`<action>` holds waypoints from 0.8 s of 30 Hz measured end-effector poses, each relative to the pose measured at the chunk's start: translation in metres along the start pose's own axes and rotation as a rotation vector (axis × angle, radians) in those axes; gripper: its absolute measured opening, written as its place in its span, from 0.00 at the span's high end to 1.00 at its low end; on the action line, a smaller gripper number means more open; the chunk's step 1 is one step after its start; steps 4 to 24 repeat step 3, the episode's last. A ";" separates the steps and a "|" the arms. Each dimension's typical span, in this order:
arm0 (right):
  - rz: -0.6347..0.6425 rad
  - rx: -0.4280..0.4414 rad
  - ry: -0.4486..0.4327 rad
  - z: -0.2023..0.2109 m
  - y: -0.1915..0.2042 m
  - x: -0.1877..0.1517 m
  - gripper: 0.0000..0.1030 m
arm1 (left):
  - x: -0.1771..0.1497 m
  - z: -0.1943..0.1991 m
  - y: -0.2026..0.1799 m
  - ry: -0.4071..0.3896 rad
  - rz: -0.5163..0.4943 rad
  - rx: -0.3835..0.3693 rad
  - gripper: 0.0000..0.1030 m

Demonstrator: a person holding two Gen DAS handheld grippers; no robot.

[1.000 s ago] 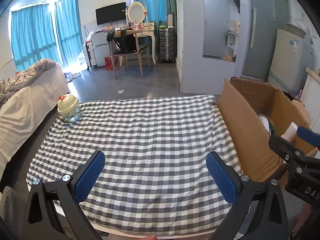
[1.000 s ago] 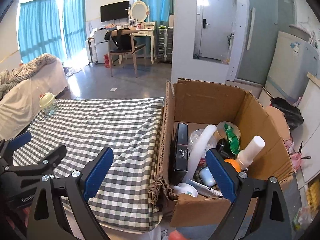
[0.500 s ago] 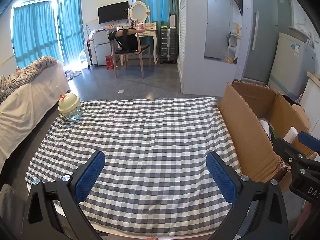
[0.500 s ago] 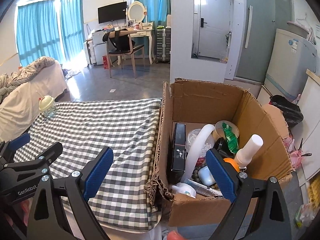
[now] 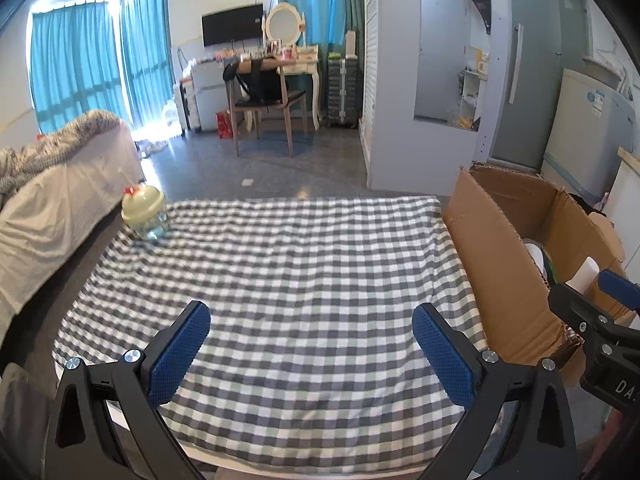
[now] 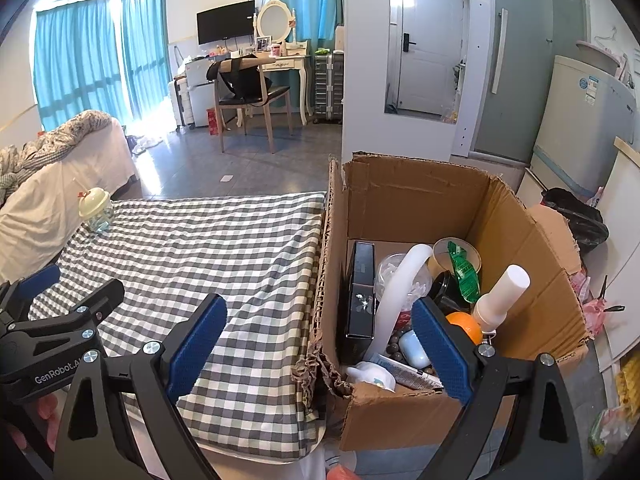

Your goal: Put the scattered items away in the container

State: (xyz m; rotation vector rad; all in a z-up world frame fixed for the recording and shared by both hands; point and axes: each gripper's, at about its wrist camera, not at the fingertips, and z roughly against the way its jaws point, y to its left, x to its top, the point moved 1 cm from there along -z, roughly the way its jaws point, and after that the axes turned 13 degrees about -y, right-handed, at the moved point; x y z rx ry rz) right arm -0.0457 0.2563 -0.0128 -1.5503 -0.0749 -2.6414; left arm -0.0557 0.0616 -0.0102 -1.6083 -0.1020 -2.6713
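At the upper left of the left wrist view a small cup (image 5: 144, 216) with a pale green lid stands on the far left corner of the checked cloth (image 5: 288, 280). Low in the frame the left gripper (image 5: 311, 354) hangs spread wide with nothing between its pads. At the right the cardboard box (image 6: 416, 200) sits against the cloth's edge, holding a black case (image 6: 360, 292), a white bottle (image 6: 500, 300) and what may be an orange (image 6: 466, 328). The right gripper (image 6: 318, 354) gapes empty over the box's near corner.
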 end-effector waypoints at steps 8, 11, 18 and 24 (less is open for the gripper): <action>-0.005 0.001 0.002 0.000 -0.001 -0.001 0.09 | 0.001 0.001 -0.001 -0.003 -0.004 -0.008 0.00; -0.005 0.001 0.002 0.000 -0.001 -0.001 0.09 | 0.001 0.001 -0.001 -0.003 -0.004 -0.008 0.00; -0.005 0.001 0.002 0.000 -0.001 -0.001 0.09 | 0.001 0.001 -0.001 -0.003 -0.004 -0.008 0.00; -0.005 0.001 0.002 0.000 -0.001 -0.001 0.09 | 0.001 0.001 -0.001 -0.003 -0.004 -0.008 0.00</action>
